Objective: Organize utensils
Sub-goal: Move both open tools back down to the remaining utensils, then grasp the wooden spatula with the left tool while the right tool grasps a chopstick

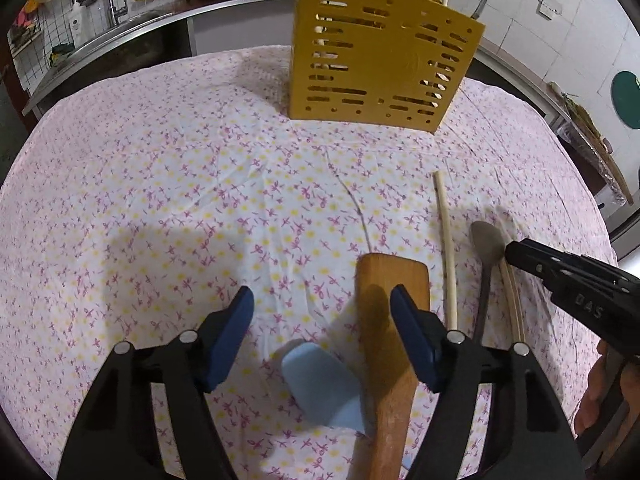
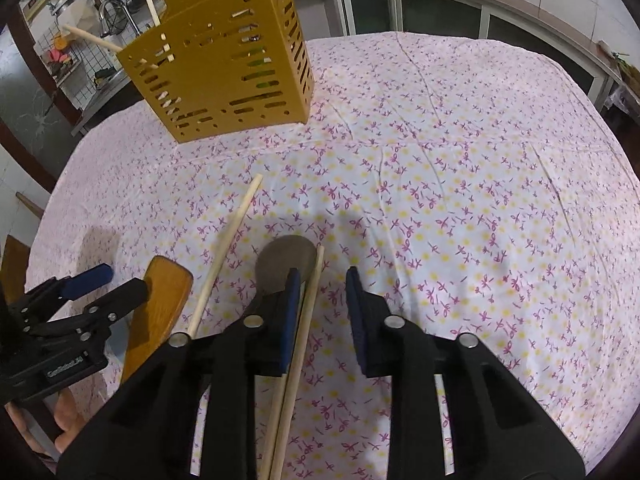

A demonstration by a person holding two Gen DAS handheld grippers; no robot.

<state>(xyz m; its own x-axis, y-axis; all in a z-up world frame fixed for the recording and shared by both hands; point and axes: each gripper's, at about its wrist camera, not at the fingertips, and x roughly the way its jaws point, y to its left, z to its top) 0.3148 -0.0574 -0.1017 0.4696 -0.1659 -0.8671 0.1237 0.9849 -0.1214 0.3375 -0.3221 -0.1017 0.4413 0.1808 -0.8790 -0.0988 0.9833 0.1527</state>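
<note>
Two tools hover over the floral worktop [image 1: 160,168]. Left tool [image 1: 320,332], spread, straddles the wooden spatula [image 1: 390,320], whose long axis runs along its fingers. Right tool [image 2: 322,312], narrowed but pinching nothing (chopstick [image 2: 308,312] lying lengthwise between the pads), sits nearer the metal spoon [image 2: 280,260]; yellow caddy [image 2: 224,76] stands beyond.

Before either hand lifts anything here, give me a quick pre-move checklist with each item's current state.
1. Left gripper straddles the wooden spatula: not ok, spatula lies under one of its fingers.
2. Right gripper over chopstick: ok, between the fingers.
3. Chopstick clamped: not ok, gap remains.
4. Metal spoon clear of that grasp: cannot tell.
5. Yellow holder upright: ok.
</note>
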